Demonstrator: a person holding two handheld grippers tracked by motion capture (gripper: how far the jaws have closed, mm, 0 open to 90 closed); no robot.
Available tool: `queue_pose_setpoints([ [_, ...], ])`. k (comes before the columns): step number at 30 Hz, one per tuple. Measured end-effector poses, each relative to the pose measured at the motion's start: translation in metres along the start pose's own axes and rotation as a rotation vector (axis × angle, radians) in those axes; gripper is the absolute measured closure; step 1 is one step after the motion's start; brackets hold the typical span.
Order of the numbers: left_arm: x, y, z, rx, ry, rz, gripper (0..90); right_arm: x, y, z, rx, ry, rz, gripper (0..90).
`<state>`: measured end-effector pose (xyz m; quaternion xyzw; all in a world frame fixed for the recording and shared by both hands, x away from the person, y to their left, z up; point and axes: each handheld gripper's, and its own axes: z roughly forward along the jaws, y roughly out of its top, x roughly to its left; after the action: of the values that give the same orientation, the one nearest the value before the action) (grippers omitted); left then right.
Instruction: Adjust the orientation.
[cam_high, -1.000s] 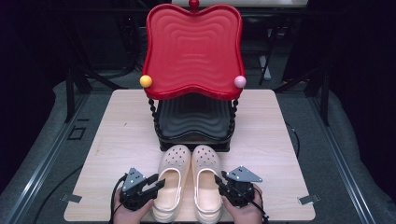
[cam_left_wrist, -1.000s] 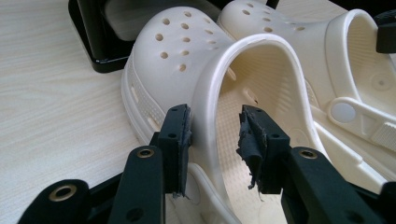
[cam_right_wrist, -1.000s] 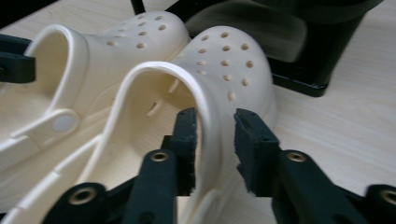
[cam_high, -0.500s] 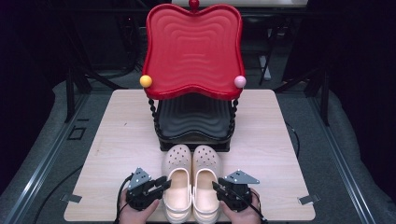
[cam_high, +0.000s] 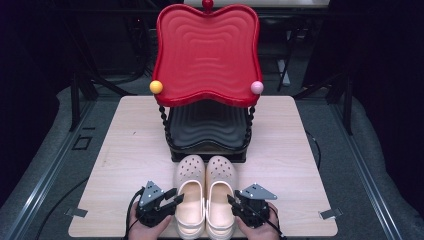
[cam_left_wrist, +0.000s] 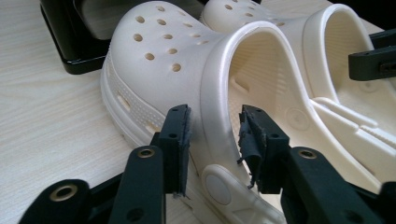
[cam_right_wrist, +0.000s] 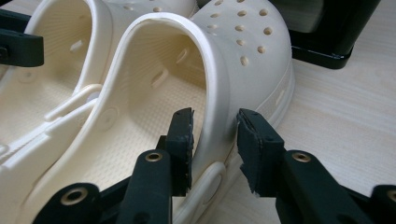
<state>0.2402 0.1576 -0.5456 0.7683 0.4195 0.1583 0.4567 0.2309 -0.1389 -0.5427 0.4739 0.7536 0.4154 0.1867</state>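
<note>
A pair of cream clogs lies toes-away near the table's front edge. The left clog (cam_high: 190, 195) (cam_left_wrist: 159, 51) has its outer side wall between the jaws of my left gripper (cam_high: 176, 196) (cam_left_wrist: 212, 135). Those jaws have just been opening, and a thin gap shows at each pad. The right clog (cam_high: 221, 195) (cam_right_wrist: 243, 46) has its outer wall between the jaws of my right gripper (cam_high: 234, 202) (cam_right_wrist: 212, 135). They too have just been opening and stand apart from the wall. Each gripper view also catches the other gripper's jaw tip across the clogs.
A two-tier stand rises just beyond the clogs' toes, with a red wavy top tray (cam_high: 207, 50) over a black lower tray (cam_high: 207, 127). Yellow (cam_high: 156, 87) and pink (cam_high: 257, 87) knobs mark its front corners. The wooden table (cam_high: 125, 150) is bare on both sides.
Both hands have stayed at the clogs' outer sides near the heels. The clogs lie where they were.
</note>
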Motion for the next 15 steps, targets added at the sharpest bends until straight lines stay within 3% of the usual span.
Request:
queue_pose_setpoints([
  [5, -0.001, -0.001, 0.004, 0.001, 0.04, 0.003, 57.4, 0.001, 0.0, 0.004, -0.002, -0.024, -0.036, 62.2],
  [6, -0.002, -0.001, 0.004, 0.001, 0.046, 0.0, 56.9, 0.002, 0.0, 0.008, -0.034, -0.033, -0.029, 61.4],
  [8, -0.002, -0.001, 0.007, 0.006, 0.055, -0.006, 55.7, 0.001, 0.001, 0.006, 0.012, -0.032, -0.034, 60.1],
  [10, -0.002, -0.002, 0.009, 0.015, 0.06, -0.007, 54.3, 0.001, 0.0, 0.012, -0.033, -0.047, -0.031, 59.1],
  [15, -0.002, -0.003, 0.013, 0.021, 0.062, -0.025, 53.5, 0.001, 0.001, 0.013, -0.016, -0.047, -0.024, 58.3],
])
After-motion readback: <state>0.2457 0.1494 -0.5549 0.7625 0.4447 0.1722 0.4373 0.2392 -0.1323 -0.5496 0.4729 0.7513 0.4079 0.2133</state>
